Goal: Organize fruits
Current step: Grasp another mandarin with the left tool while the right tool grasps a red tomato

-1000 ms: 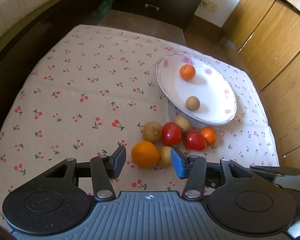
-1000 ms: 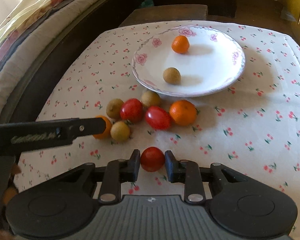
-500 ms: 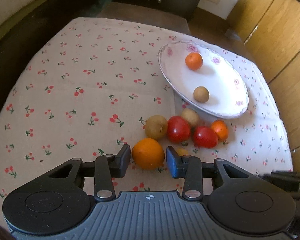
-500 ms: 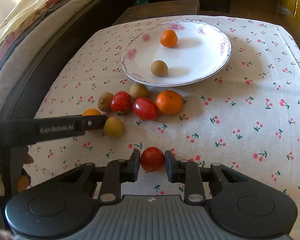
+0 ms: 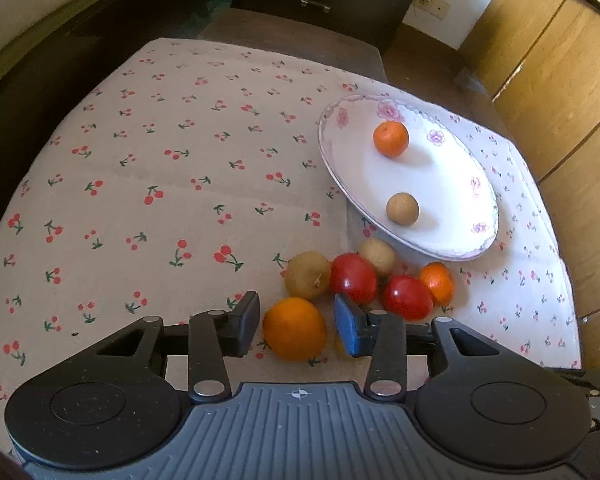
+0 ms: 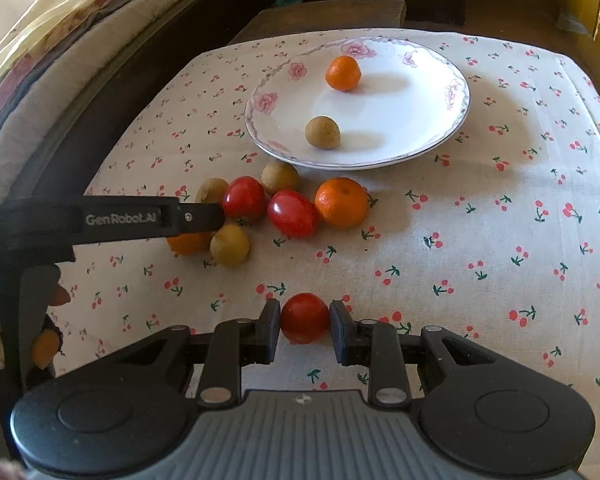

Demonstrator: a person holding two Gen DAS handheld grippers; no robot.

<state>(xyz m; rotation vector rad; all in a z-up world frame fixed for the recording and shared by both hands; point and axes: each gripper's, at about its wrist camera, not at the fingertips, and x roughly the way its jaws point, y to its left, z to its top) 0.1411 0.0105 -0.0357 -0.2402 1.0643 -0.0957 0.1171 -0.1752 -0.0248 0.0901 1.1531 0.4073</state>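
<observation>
Our left gripper (image 5: pixel 296 326) has just been widening its jaws, unclenched around a round orange fruit (image 5: pixel 295 328) on the cherry-print cloth (image 5: pixel 160 208). Our right gripper (image 6: pixel 305 322) clamps a small red tomato (image 6: pixel 305 317). The white floral plate (image 6: pixel 412 128) lies at twelve o'clock.

Matt cherry-print cloth (image 6: pixel 480 200), glossy glazed floral plate (image 6: pixel 440 136), shiny smooth red tomato (image 6: pixel 305 318), dimpled orange peel (image 5: pixel 295 329), dull brown, perhaps rough-skinned round fruit (image 6: pixel 322 132), matt black plastic gripper fingers (image 6: pixel 270 330), varnished wood cupboard (image 5: pixel 548 72)
</observation>
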